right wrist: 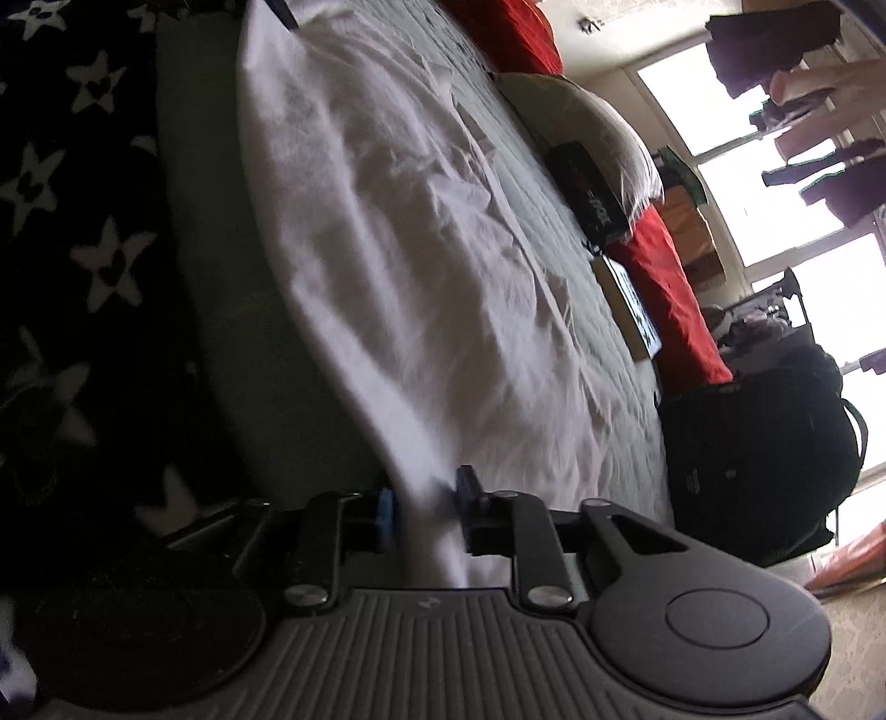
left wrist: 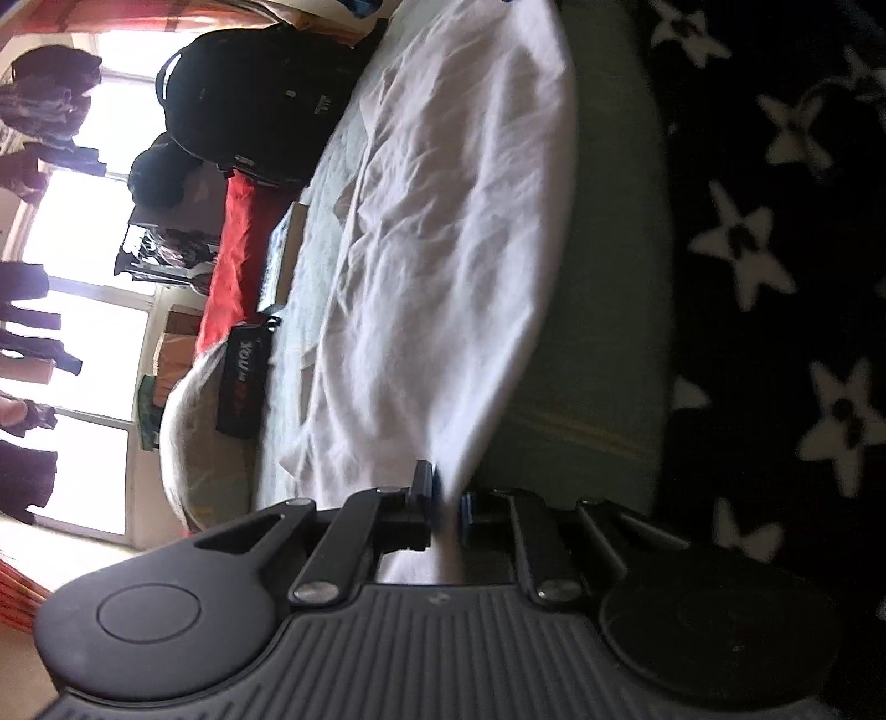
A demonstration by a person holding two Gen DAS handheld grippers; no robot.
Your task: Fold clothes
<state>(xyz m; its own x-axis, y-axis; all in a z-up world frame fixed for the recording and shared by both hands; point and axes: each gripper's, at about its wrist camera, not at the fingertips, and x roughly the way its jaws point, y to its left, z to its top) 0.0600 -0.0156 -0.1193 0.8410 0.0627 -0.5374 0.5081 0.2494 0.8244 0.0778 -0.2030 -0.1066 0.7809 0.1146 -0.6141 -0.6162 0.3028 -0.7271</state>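
The left tongs (left wrist: 446, 501) are standing slightly apart with a bunched edge of the white garment (left wrist: 443, 232) running between their blue pads (left wrist: 467, 507); motion blur is hiding whether the pads are pressing on the cloth, so the grip cannot be told. The right tongs (right wrist: 423, 498) are sitting a little wider, with another blurred edge of the same white garment (right wrist: 398, 238) passing between their blue pads (right wrist: 386, 507), and there too the contact is not clear. Ahead of both tongs, the wrinkled garment is spreading flat across a pale green quilted bed (left wrist: 310, 260). Beyond the garment, along the far side of the bed, a black box with lettering (left wrist: 243, 382) is lying against a pale pillow (left wrist: 188, 437), and a red cloth (left wrist: 232, 260) and a black backpack (left wrist: 255, 94) are sitting further along. On the near side of the tongs, a black fabric with white stars (left wrist: 775, 232) is filling the frame edge. Clothes (right wrist: 775, 44) are hanging before the bright window (right wrist: 736, 188) in the background.
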